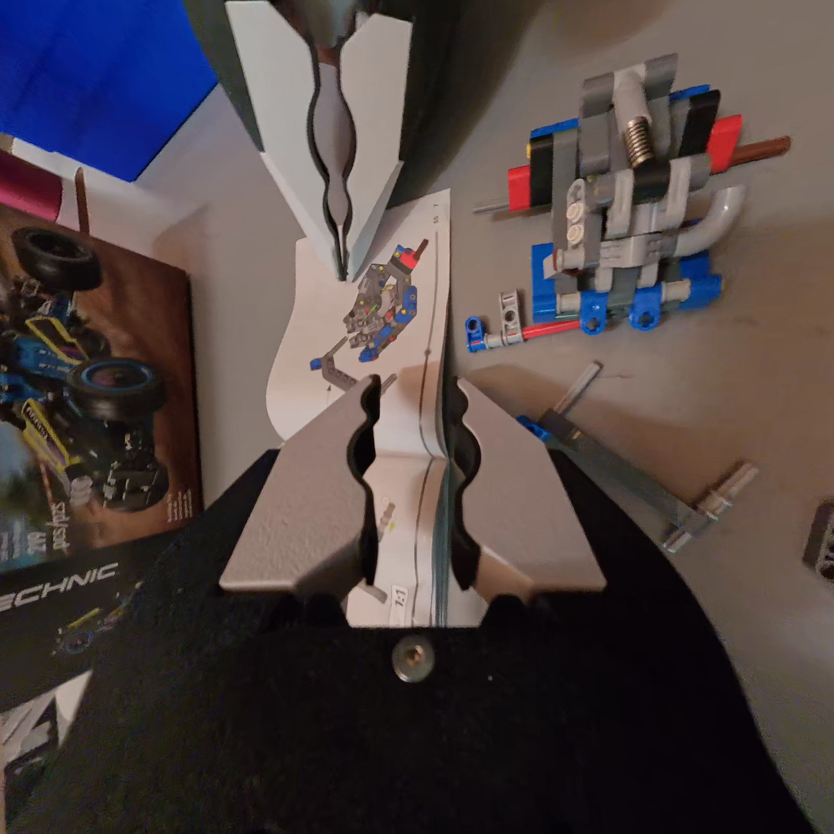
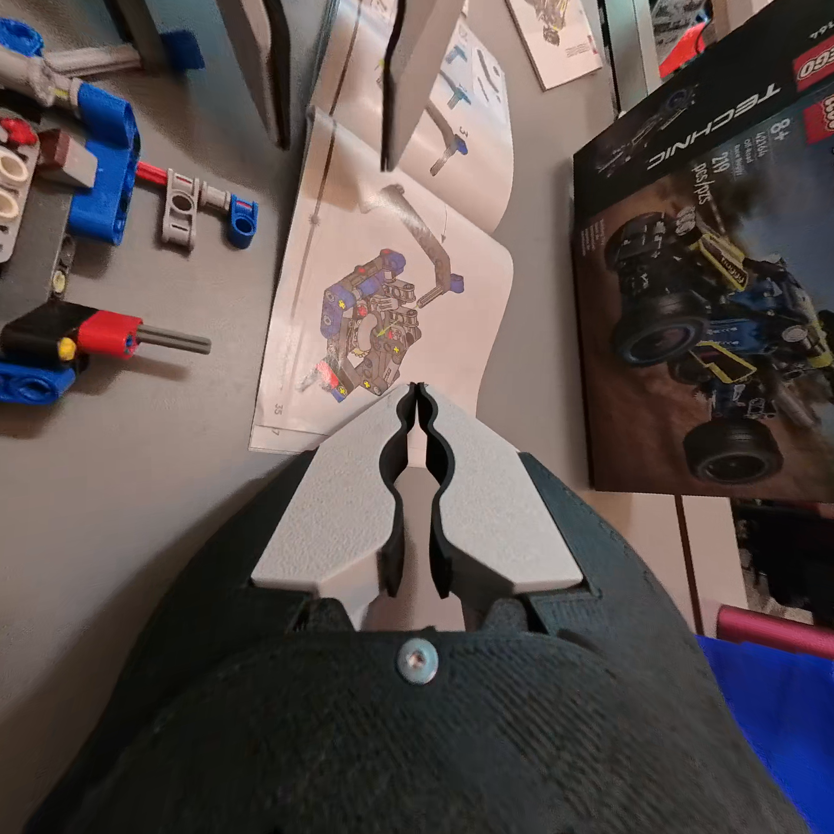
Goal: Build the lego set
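An open instruction booklet (image 1: 361, 325) lies on the grey table, with a curled page (image 2: 406, 280) showing a build step. My left gripper (image 1: 415, 388) is open, its jaws either side of the booklet's raised page edge; it also shows in the right wrist view (image 2: 334, 153). My right gripper (image 2: 417, 386) is shut with its tips on the curled page; it also shows in the left wrist view (image 1: 343, 275). I cannot tell whether a sheet is pinched. The partly built grey, blue, red and black model (image 1: 632, 203) lies beside the booklet, and also shows in the right wrist view (image 2: 67, 203).
A small red-axle sub-assembly with grey and blue connectors (image 1: 505, 325) (image 2: 203, 207) lies between the model and the booklet. A long grey beam with pins (image 1: 632, 487) lies nearby. The set's box (image 1: 90, 383) (image 2: 699, 293) sits on the booklet's other side. A blue object (image 1: 90, 67) lies beyond it. There is about 9 cm between the tips of the two grippers.
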`<state>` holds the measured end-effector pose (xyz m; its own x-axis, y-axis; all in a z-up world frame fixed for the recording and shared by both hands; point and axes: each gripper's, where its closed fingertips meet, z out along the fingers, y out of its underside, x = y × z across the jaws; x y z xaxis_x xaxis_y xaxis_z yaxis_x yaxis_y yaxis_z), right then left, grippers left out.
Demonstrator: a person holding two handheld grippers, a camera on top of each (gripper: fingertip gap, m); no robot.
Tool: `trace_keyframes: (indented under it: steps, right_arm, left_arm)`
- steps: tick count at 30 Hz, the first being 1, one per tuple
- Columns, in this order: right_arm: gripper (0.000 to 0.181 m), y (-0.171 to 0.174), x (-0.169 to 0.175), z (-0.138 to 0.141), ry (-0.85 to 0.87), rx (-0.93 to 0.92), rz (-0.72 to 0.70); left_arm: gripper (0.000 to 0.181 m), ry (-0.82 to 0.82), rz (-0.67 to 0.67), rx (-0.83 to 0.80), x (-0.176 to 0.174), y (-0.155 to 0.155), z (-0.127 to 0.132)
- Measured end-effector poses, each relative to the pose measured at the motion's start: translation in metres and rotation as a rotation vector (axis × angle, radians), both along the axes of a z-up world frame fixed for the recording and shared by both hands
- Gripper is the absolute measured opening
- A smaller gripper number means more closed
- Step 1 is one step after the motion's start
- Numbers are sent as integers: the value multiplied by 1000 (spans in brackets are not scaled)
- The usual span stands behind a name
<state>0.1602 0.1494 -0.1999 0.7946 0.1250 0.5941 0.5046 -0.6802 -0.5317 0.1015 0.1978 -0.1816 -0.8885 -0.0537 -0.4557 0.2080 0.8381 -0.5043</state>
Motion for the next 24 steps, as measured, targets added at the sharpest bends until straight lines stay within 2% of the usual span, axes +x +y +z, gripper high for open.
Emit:
trace_keyframes:
  steps: [7, 12, 24]
  right_arm:
    - [0, 0, 0, 0, 41, 43, 1]
    - [0, 0, -1, 1, 50, 57, 9]
    - [0, 0, -3, 2, 55, 72, 20]
  left_arm:
    - [23, -17, -51, 95, 2, 0, -12]
    - [5, -40, -76, 125, 1, -5, -13]
    - [0, -13, -60, 100, -1, -7, -9]
